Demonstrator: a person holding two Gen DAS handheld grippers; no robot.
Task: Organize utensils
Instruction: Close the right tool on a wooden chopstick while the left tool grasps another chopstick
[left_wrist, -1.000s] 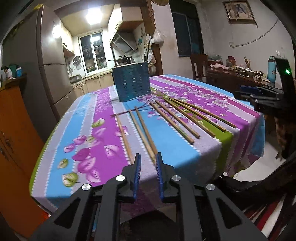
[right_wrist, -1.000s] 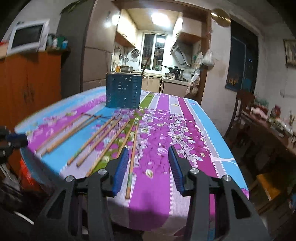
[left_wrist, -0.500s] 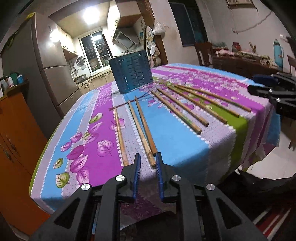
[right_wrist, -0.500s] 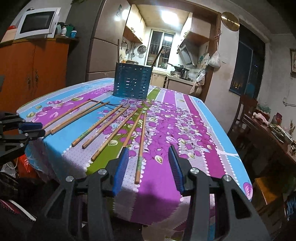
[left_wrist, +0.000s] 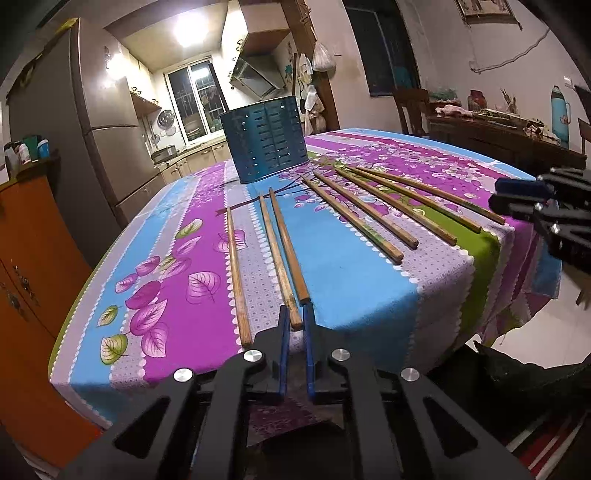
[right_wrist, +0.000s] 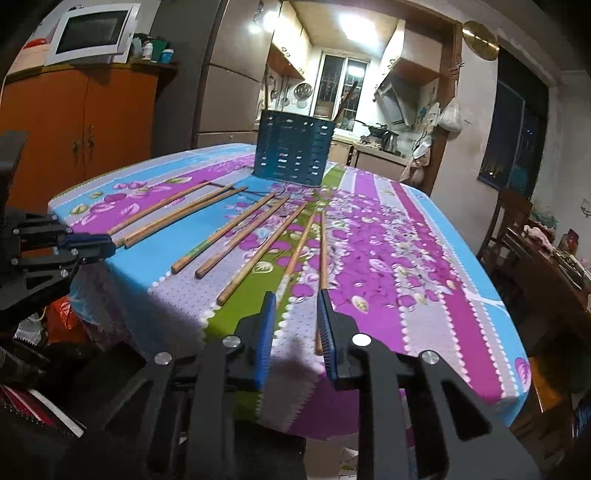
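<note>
A counter (left_wrist: 354, 280) draped in a bright cloth of purple, blue and green stripes carries eight wooden chopsticks laid out in a loose fan. Their thin ends point toward a blue perforated utensil holder (left_wrist: 266, 140) standing near the far edge. Their thick ends reach toward the near edge, where two hand-held tools wait.

The left tool (left_wrist: 296, 325) sits at the near edge with its jaws just closed almost completely. They pinch the thick end of one chopstick (left_wrist: 277, 258), the middle of a group of three. The chopstick beside it (left_wrist: 290, 247) ends right at the tip of one finger, touching or nearly so.

The right tool (right_wrist: 296, 325) is farther along the same near edge. Its jaws have just been narrowing but show a clear gap. The end of the outermost chopstick (right_wrist: 322, 266) lies inside that gap, close against one finger, and is not yet squeezed. Another chopstick (right_wrist: 300, 251) ends just ahead of the tool.

The likely risks: the left grip holds only the very end, so the long stick may swing or slip when lifted, and it could drag its neighbour along. The right stick lies off-centre, so closing may knock it aside rather than catch it.
</note>
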